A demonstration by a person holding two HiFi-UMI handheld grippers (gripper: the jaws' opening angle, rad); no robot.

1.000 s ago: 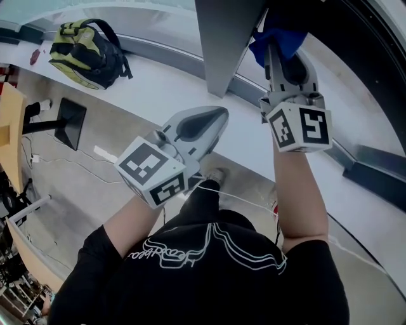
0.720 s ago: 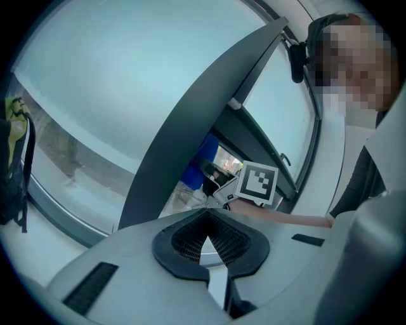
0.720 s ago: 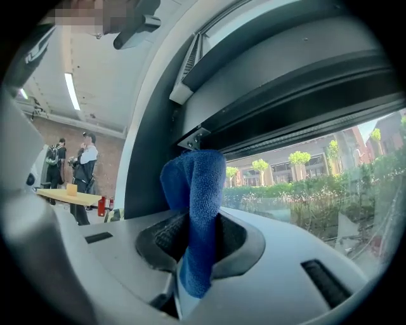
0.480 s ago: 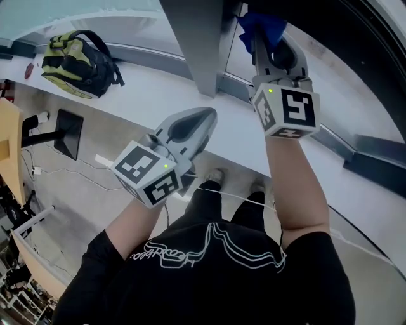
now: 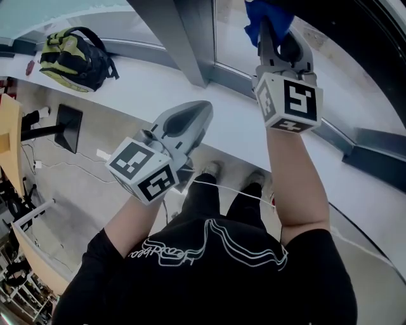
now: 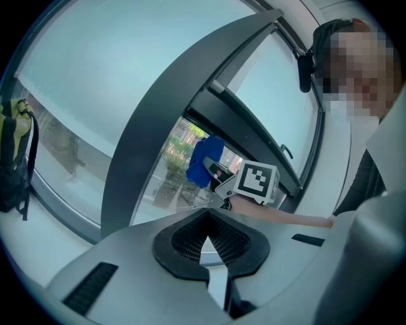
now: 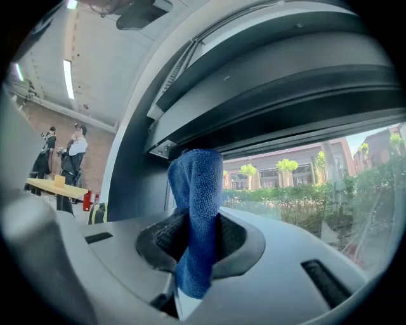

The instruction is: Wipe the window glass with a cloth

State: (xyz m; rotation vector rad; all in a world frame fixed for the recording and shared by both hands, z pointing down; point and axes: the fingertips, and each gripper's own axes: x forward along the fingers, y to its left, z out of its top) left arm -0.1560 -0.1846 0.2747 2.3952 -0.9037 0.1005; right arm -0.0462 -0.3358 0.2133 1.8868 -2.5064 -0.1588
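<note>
A blue cloth (image 7: 196, 184) is clamped upright between the jaws of my right gripper (image 7: 190, 236). In the head view the right gripper (image 5: 274, 33) reaches up at the top right. It holds the cloth (image 5: 266, 14) against the window glass (image 5: 233, 28), to the right of a dark mullion (image 5: 184, 38). My left gripper (image 5: 203, 111) hangs lower, over the white sill (image 5: 146, 82), shut with nothing in it. The left gripper view looks past the left gripper (image 6: 204, 238) to the cloth (image 6: 204, 160) on the glass (image 6: 114, 76).
A yellow and black backpack (image 5: 73, 57) lies on the sill at the far left. The dark mullion (image 6: 152, 146) splits two panes. Trees and buildings (image 7: 298, 171) show through the glass. Two people (image 7: 63, 159) stand far off indoors. Cables cross the floor (image 5: 70, 171) below.
My right gripper has carried the cloth higher up the glass, toward the view's top edge. The left gripper has stayed about where it was, still shut.
</note>
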